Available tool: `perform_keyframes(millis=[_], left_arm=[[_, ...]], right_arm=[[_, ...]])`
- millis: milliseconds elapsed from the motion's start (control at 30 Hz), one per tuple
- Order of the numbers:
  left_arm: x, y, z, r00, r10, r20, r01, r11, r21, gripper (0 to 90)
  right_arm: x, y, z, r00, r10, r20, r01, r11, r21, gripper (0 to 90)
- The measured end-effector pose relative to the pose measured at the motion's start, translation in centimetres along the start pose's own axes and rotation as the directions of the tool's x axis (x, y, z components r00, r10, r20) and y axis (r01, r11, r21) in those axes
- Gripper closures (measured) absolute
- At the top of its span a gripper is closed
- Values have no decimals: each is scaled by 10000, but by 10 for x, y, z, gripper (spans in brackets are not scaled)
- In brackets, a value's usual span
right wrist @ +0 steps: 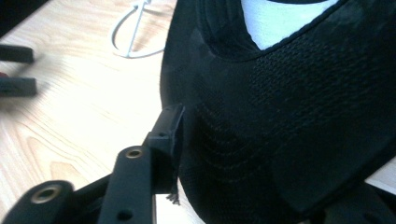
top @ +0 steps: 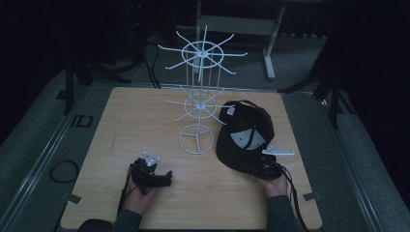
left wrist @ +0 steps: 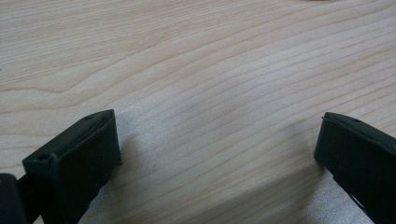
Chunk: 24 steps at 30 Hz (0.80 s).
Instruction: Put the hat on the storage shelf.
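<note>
The black fabric baseball cap [top: 244, 135] with a pale grey lining panel lies on the light wooden table [top: 145, 125] at about four o'clock from the round foot of the white wire display stand [top: 197, 96], its edge just beside that ring. The right gripper [top: 261, 166] sits at the cap's six o'clock end, on the brim, which points back toward the person; the crown and its strap end point away, toward twelve o'clock, so the cap's long axis runs roughly from six to twelve, leaning a little toward eleven. In the right gripper view the stitched brim [right wrist: 280, 140] lies between the jaws: the left jaw stands right at the brim's edge, the other is partly covered by cloth, and whether the pads press yet I cannot tell. They stand about half closed around it. The right hand is plainly the nearer one; any lift toward the stand's arms would go to eleven o'clock and up. The left gripper [top: 157, 178] rests on the table well apart, at about nine o'clock from the cap, its jaws spread wide over bare wood [left wrist: 210, 93] and holding nothing.
</note>
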<state>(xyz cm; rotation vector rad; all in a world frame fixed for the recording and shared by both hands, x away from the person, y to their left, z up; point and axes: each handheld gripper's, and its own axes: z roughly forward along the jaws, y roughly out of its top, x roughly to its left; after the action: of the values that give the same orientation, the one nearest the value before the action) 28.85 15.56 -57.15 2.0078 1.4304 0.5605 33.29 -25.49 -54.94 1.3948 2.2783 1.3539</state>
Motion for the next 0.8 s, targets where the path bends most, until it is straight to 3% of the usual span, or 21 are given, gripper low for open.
perform_keyframes(millis=[300,567,667,800], left_arm=[[0,0,0,10000,-6,0,6,10000,0,1],[0,0,0,10000,-19,-1,19,10000,-9,1],[0,0,0,10000,-19,-1,19,10000,-9,1],[0,0,0,10000,-24,0,24,10000,-13,2]], right_arm=[[-2,-1,1,9957,583,-714,-626,9963,-587,676],[4,1,-4,9971,410,-646,-470,9944,-945,759],[7,2,-5,9956,526,-781,-607,9927,-1040,779],[9,3,-8,9951,789,-591,-853,9896,-1158,797]])
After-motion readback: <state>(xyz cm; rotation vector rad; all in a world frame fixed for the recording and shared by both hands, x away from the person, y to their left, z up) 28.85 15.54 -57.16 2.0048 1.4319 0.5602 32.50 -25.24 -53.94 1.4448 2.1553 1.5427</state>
